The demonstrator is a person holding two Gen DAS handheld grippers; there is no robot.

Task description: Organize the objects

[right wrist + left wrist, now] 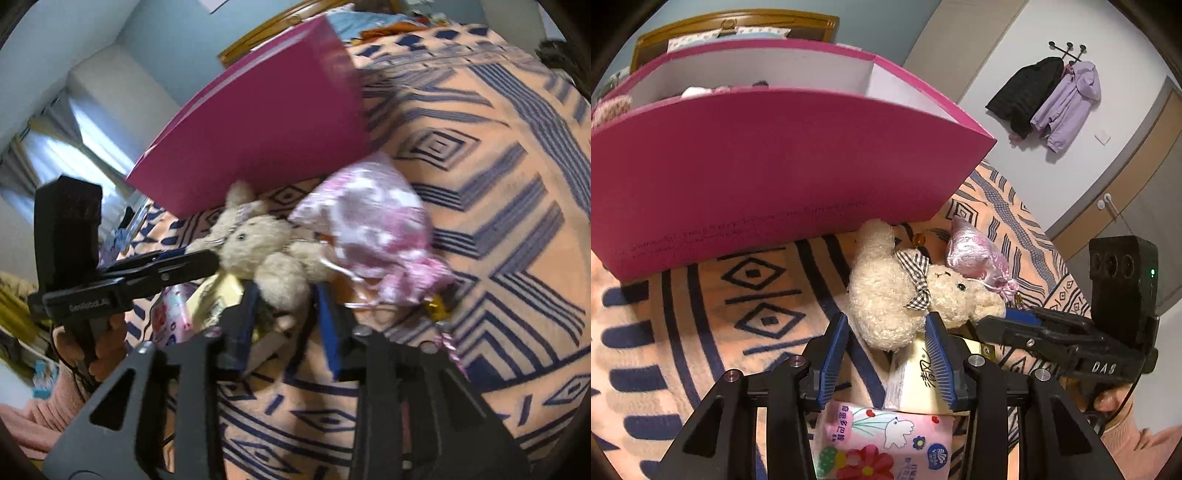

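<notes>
A cream plush bunny [886,291] with a checked bow lies on the patterned bedspread [701,314] in front of a magenta box [775,158]. My left gripper [886,321] has its blue pads pressed on both sides of the bunny's body. The right gripper [988,321] reaches in from the right at the bunny's head. In the blurred right wrist view, a lobe of the bunny [284,284] sits between the right gripper's [286,295] fingers, which stand slightly apart from it. The left gripper [216,258] comes in from the left there.
A shiny pink pouch [979,254] lies just right of the bunny. A yellowish tissue pack [916,380] and a pink floral pack [882,443] lie under my left gripper. The magenta box [266,129] holds soft items. Coats [1049,99] hang on the far wall.
</notes>
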